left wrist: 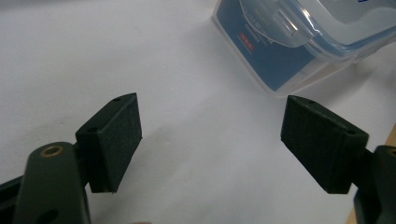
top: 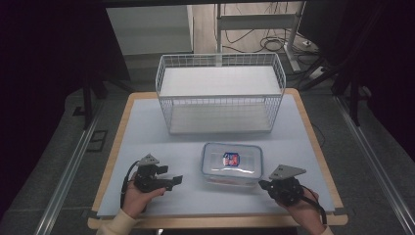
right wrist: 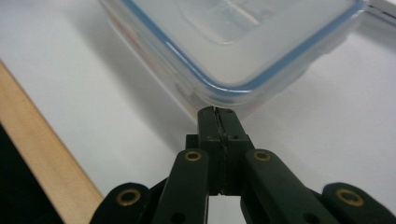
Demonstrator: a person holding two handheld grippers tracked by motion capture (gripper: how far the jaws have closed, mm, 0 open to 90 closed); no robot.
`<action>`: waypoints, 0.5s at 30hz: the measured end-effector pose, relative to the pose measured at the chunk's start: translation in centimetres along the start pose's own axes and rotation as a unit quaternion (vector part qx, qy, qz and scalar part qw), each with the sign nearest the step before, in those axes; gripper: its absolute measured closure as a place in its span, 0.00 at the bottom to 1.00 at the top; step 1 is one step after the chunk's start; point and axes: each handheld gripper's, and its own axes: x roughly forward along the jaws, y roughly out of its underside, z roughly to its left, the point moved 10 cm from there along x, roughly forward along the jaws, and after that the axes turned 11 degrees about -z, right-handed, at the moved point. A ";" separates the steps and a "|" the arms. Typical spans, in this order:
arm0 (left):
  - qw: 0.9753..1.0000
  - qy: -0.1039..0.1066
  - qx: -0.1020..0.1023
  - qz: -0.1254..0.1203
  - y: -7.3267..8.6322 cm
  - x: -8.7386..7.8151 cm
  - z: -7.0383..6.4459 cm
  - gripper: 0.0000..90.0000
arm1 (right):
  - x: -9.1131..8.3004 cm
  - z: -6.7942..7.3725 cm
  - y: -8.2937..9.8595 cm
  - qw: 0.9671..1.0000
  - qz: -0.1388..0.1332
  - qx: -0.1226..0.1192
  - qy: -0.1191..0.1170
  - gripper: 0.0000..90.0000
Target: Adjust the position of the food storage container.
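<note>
- Lidded plastic container (top: pixel 232 164) lies near the surface's (top: pixel 147 127) front edge, between both claws.
- Left claw (top: pixel 172 180): jaws spread wide, empty.
- Right claw (top: pixel 263 185): jaws pressed together, just beside the container's corner.

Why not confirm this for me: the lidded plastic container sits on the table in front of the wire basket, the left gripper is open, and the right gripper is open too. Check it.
One point is wrong: the right gripper is shut, its jaws pressed together near the container, as the right gripper view shows. The rest holds: the container sits in front of the wire basket, and the left gripper is open.
</note>
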 end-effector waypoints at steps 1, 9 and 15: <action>1.000 0.000 0.000 0.000 0.0 0.0 0.0 0.23 | 0.0 -0.3 0.0 1.000 -0.001 0.001 0.004 1.00; 1.000 -0.001 0.001 0.001 0.0 0.1 0.0 0.23 | 0.4 -1.3 0.1 1.000 -0.007 0.025 -0.001 1.00; 1.000 0.000 0.000 0.001 0.1 0.1 0.0 0.23 | 0.5 0.5 0.3 0.999 0.005 0.019 -0.036 1.00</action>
